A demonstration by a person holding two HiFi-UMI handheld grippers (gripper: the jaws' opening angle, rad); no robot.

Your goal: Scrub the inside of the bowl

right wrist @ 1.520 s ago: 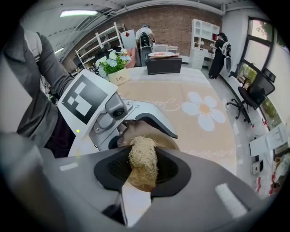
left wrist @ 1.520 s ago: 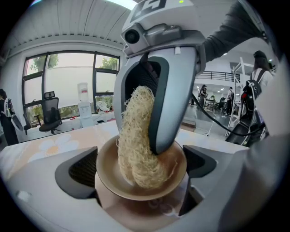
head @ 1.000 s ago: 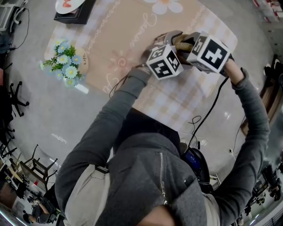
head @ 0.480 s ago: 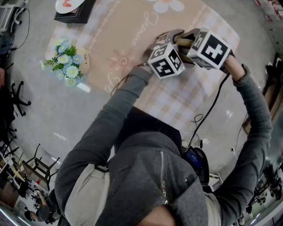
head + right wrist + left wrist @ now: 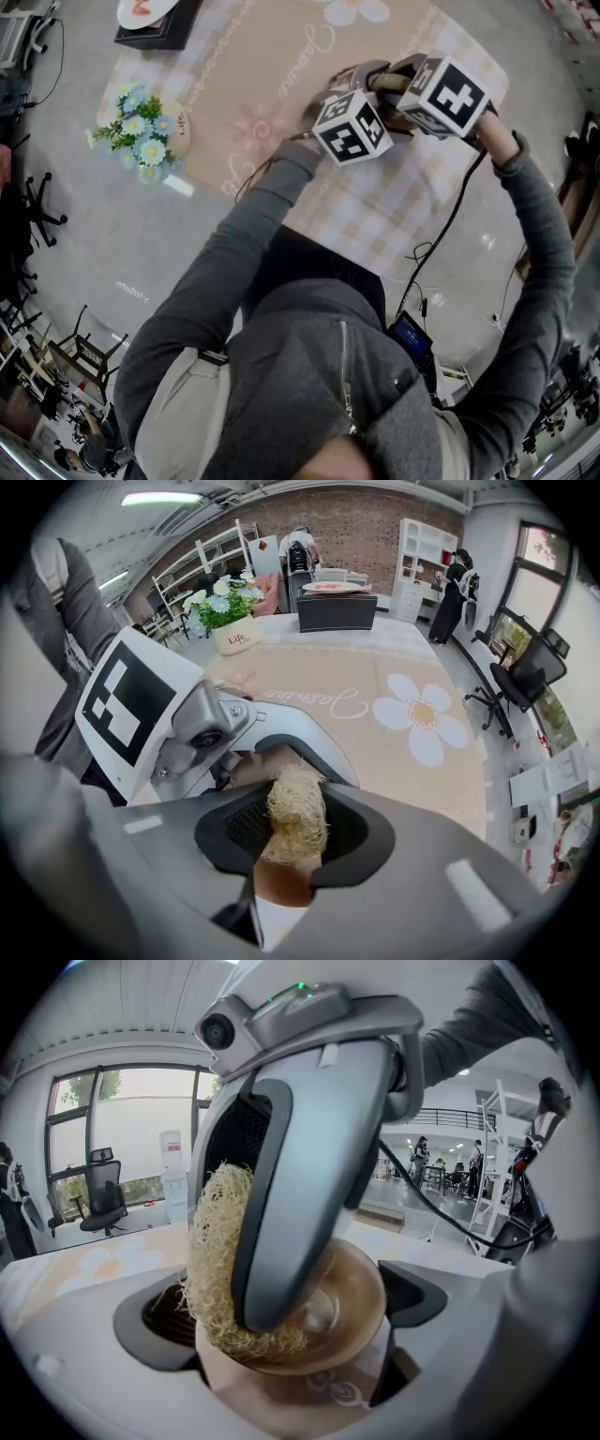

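Where the head view reaches the table's left side, a pot of blue and white flowers stands on the edge of the beige tablecloth, and a black box carrying a white plate lies beyond it at the far corner. Right of these, near the cloth's middle, the two marker cubes sit close together and hide the bowl from above. The left gripper has its jaws closed onto the brown bowl, holding it tilted with the hollow facing the camera. Across that view the grey body of the right gripper stands in the way, covering much of the bowl's inside. The right gripper has its jaws pinched on a straw-coloured loofah scrubber, and the scrubber presses against the bowl's inner wall on the left side. Both arms in grey sleeves reach forward over the table, the left bent at the elbow, the right stretched longer, with a black cable hanging from it. Grey floor surrounds the table; the room shows large windows and an office chair on one side, a brick wall and white shelves on the other.
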